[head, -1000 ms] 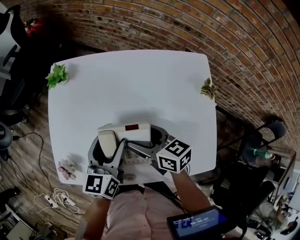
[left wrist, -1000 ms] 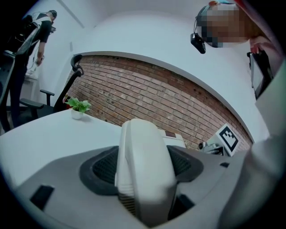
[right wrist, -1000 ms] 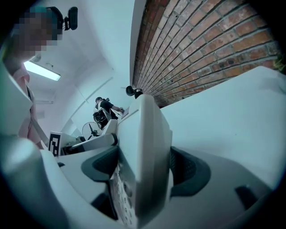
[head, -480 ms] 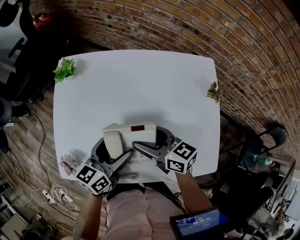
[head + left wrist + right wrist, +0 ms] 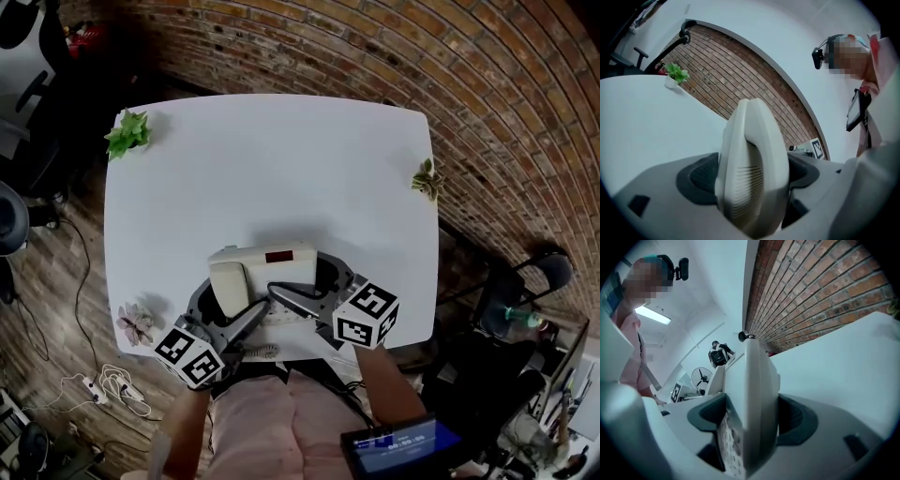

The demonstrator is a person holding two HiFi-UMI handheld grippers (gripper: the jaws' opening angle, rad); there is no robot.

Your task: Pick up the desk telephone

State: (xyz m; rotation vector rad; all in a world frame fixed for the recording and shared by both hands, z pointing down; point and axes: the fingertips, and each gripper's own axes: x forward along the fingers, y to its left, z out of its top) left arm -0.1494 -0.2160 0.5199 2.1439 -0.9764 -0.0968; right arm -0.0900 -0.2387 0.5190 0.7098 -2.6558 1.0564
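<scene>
The beige desk telephone [image 5: 272, 258] lies near the front edge of the white table [image 5: 272, 159]. Its handset [image 5: 228, 279] rests on its left side. My left gripper [image 5: 225, 302] straddles the handset [image 5: 750, 173]. Its jaws have just opened wide and eased back in, and both pads lie against the handset's sides. My right gripper [image 5: 314, 281] has just closed on the right edge of the phone body [image 5: 754, 399], with the keypad [image 5: 725, 446] showing beside the left pad. The phone still sits on the table.
A green plant [image 5: 128, 133] stands at the far left corner, a small plant [image 5: 427, 178] at the right edge and a pinkish one [image 5: 136, 325] at the near left. The coiled cord [image 5: 258, 352] lies at the front edge. A brick wall runs behind.
My left gripper has rolled and shifted a little to the left, and its marker cube now sits tilted. The right gripper and the phone have stayed in place.
</scene>
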